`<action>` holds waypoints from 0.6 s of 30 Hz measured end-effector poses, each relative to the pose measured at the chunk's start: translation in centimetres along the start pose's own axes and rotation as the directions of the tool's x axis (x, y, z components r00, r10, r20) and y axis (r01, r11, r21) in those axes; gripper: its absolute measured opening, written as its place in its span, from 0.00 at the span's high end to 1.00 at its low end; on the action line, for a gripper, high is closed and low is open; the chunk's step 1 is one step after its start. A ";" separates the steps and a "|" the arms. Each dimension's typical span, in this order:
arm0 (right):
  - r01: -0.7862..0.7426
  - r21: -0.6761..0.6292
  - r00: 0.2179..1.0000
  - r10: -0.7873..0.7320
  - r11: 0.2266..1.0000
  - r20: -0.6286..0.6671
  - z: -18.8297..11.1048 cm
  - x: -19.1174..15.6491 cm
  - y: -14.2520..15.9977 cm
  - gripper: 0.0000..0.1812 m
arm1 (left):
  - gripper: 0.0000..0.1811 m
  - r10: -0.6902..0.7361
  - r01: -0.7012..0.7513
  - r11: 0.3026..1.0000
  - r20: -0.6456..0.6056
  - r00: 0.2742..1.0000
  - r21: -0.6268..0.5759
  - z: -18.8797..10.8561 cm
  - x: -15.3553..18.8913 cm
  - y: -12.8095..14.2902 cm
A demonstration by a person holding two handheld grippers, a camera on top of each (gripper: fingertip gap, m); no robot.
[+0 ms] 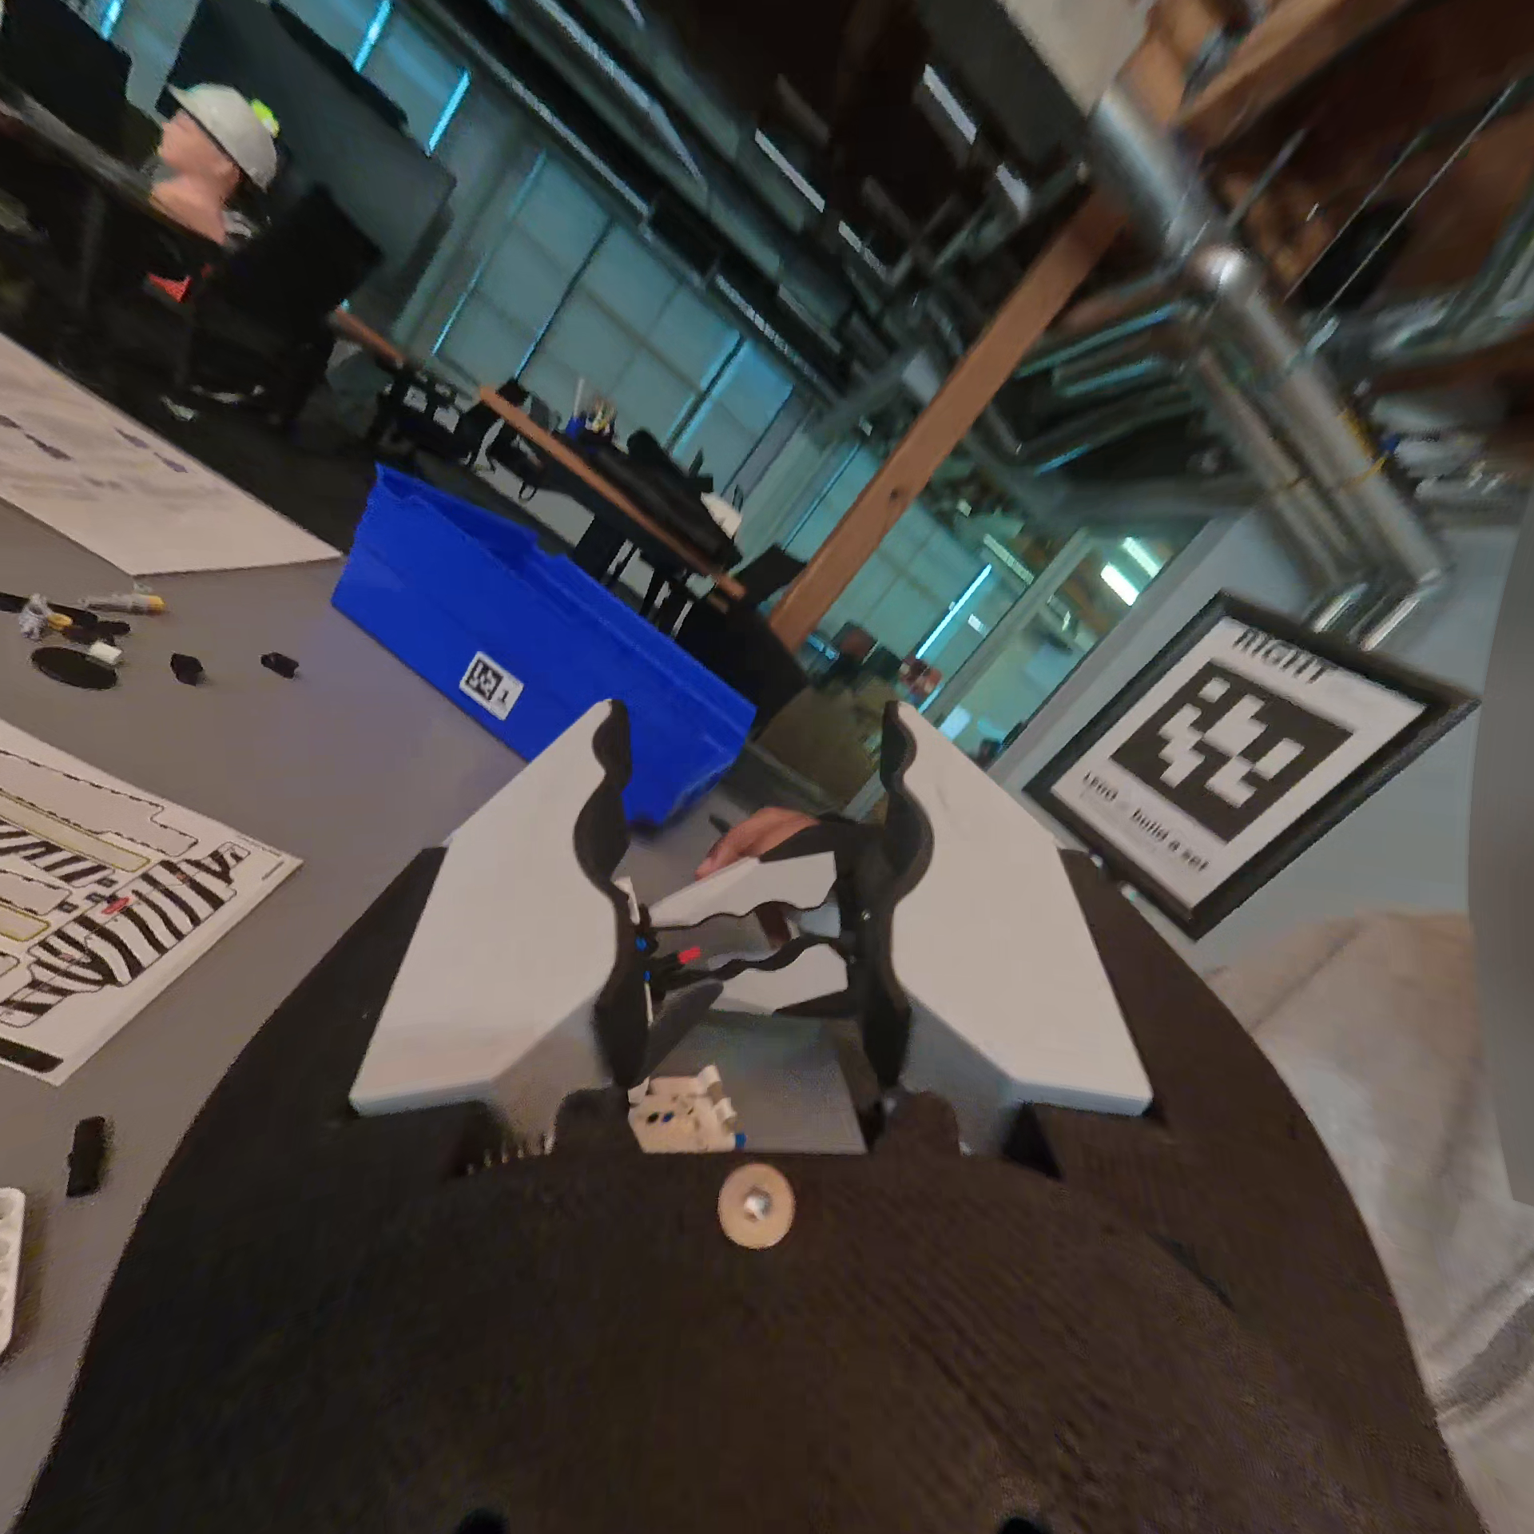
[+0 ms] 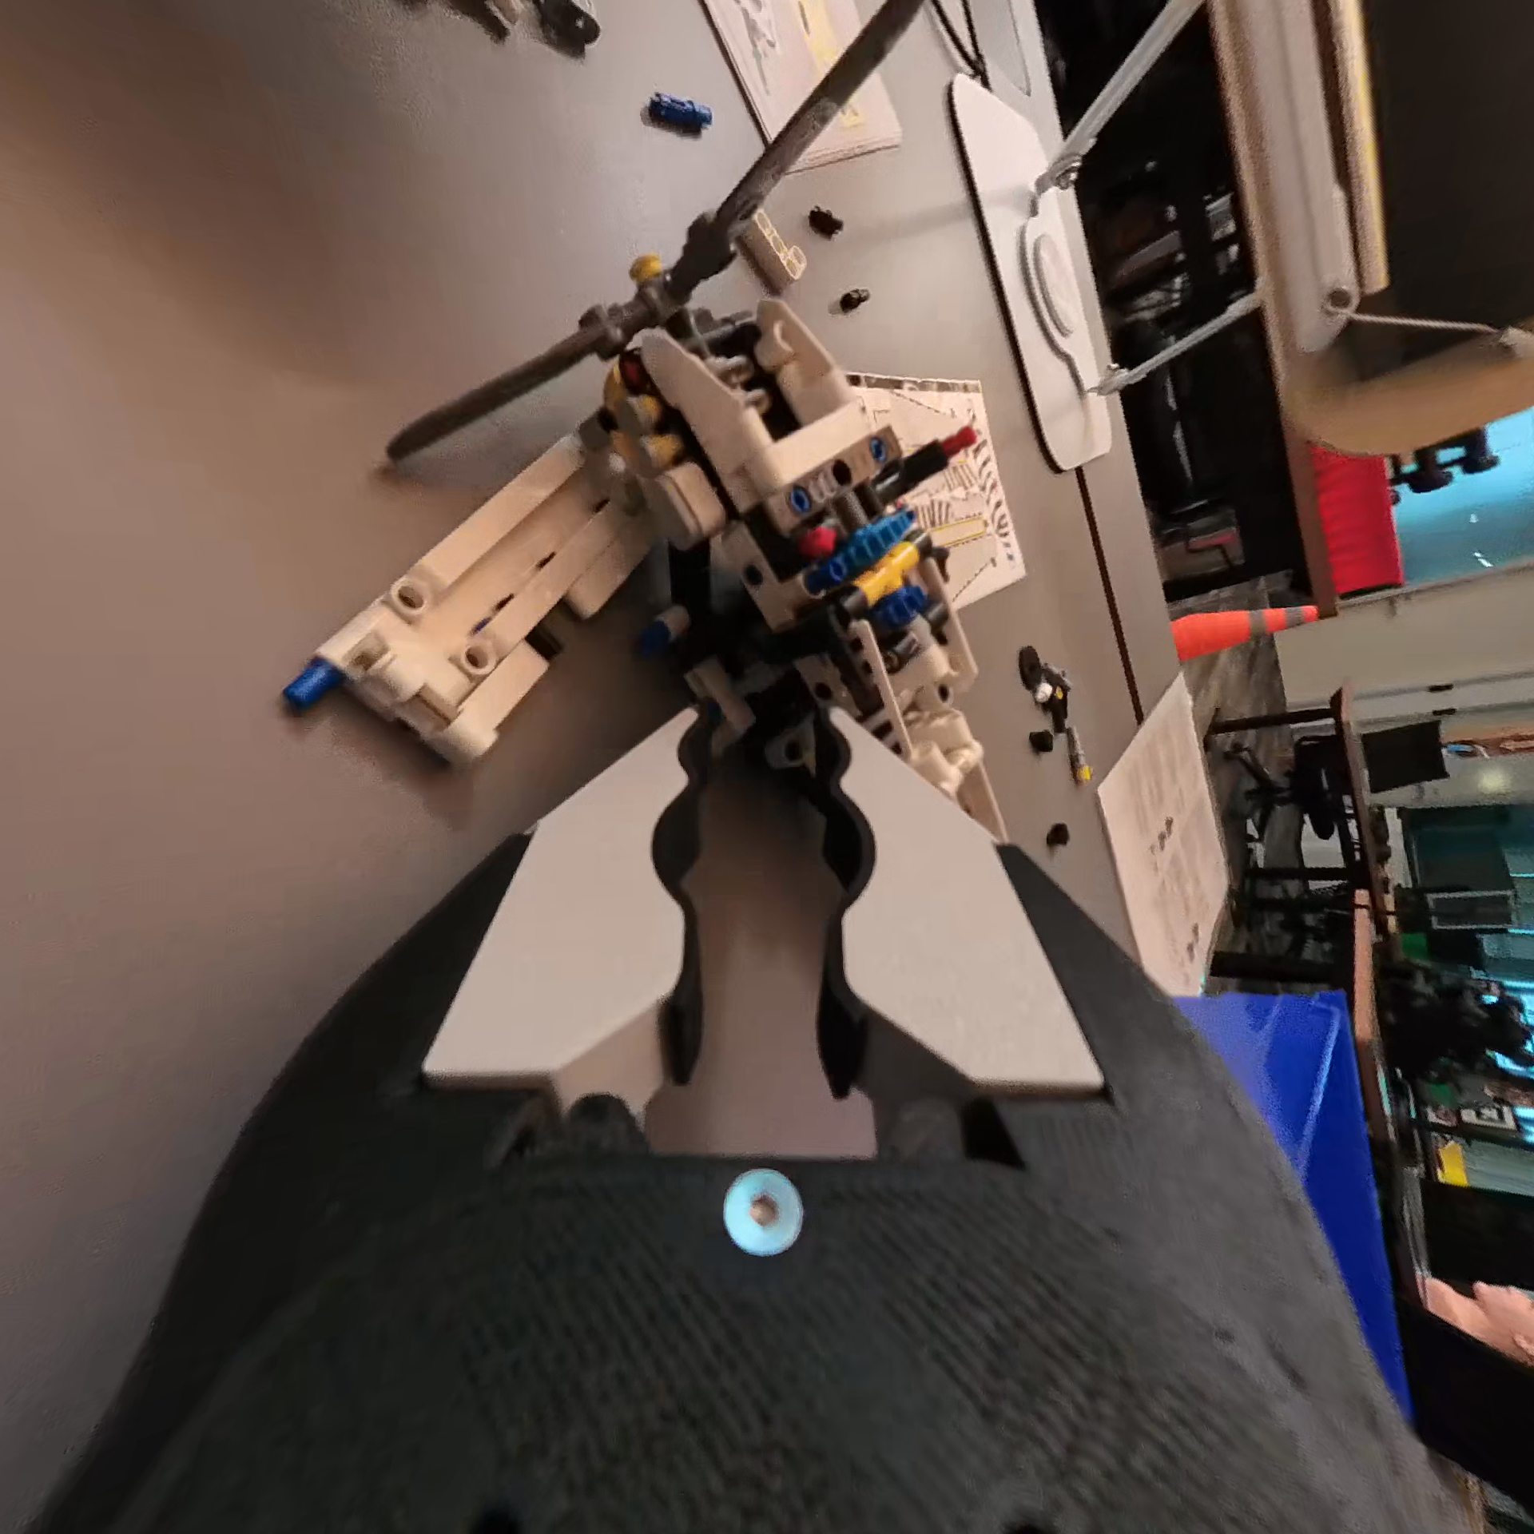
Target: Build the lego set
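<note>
A white lego helicopter (image 2: 747, 498) with a grey rotor (image 2: 722, 216) and a white tail (image 2: 465, 614) lies on the grey table (image 2: 249, 332). My right gripper (image 2: 765, 735) is closed on the model's black lower end. It also shows in the left wrist view (image 1: 747, 930), small and between my left fingers, with a hand (image 1: 755, 830) behind it. My left gripper (image 1: 753, 718) is open wide and empty, raised above the table. A white lego piece with blue pins (image 1: 681, 1112) shows low between its finger bases.
A blue bin (image 1: 531, 631) stands on the table and also shows in the right wrist view (image 2: 1295, 1162). A zebra-striped sticker sheet (image 1: 108, 896), an instruction sheet (image 1: 124, 490), loose black pieces (image 1: 187, 668) and a blue pin (image 2: 679, 112) lie around. A framed marker sign (image 1: 1245, 764) stands right. About 15 centimeters separates my left fingertips from my right.
</note>
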State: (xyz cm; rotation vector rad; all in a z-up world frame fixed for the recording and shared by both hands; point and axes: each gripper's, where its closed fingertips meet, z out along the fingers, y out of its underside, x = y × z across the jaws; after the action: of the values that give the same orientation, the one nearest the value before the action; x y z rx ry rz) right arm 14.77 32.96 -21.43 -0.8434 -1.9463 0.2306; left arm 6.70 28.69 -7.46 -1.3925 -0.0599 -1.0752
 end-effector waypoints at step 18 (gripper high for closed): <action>-0.557 -0.080 0.816 0.563 0.826 0.131 -0.5 -5.2 -2.1 0.69 | 0.40 0.373 -0.192 0.801 0.220 0.901 -0.567 2.2 -3.7 9.1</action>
State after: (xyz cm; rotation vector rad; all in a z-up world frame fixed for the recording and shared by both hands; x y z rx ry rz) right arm 15.73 27.93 -23.78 -1.4570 -1.7921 0.6238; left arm 11.57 30.84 -15.98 -2.0061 0.2292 -0.6112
